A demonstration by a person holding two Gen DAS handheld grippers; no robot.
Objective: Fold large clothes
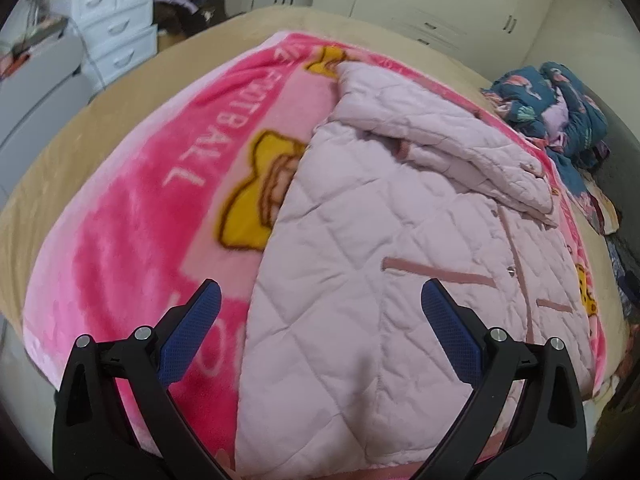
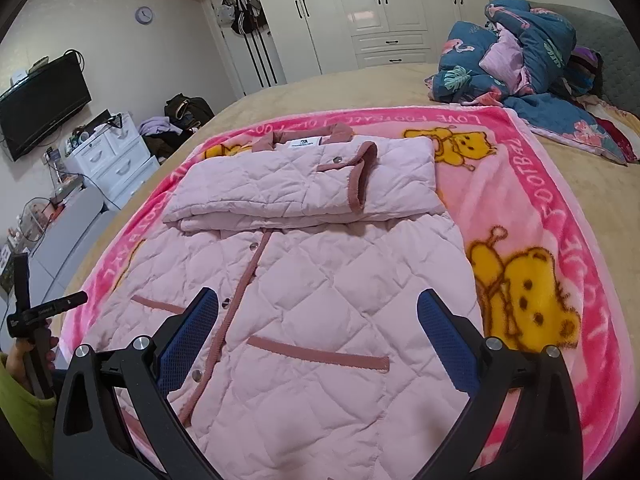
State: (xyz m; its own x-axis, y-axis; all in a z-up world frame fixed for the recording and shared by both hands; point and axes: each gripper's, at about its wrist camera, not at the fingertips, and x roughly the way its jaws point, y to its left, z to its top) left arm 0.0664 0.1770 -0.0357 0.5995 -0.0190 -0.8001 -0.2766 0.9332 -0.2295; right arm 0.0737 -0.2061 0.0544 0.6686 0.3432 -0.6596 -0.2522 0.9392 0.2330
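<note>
A pale pink quilted jacket [image 2: 312, 280] with dusty-rose trim lies flat on a bright pink bear-print blanket [image 2: 532, 208] on the bed. Both sleeves are folded across its chest near the collar [image 2: 304, 140]. In the left wrist view the jacket [image 1: 360, 300] shows from its left side, with the folded sleeves [image 1: 440, 140] on top. My left gripper [image 1: 320, 292] is open and empty above the jacket's lower left edge. My right gripper [image 2: 318, 300] is open and empty above the jacket's hem, near the button placket. The left gripper also shows at the left edge of the right wrist view [image 2: 48, 312].
A crumpled dark-blue floral quilt [image 2: 520, 52] lies at the head of the bed. White drawers [image 2: 112, 156], a wall TV [image 2: 40, 104] and piled clothes stand left of the bed. White wardrobes [image 2: 360, 12] line the far wall. The tan bedsheet [image 1: 120, 92] surrounds the blanket.
</note>
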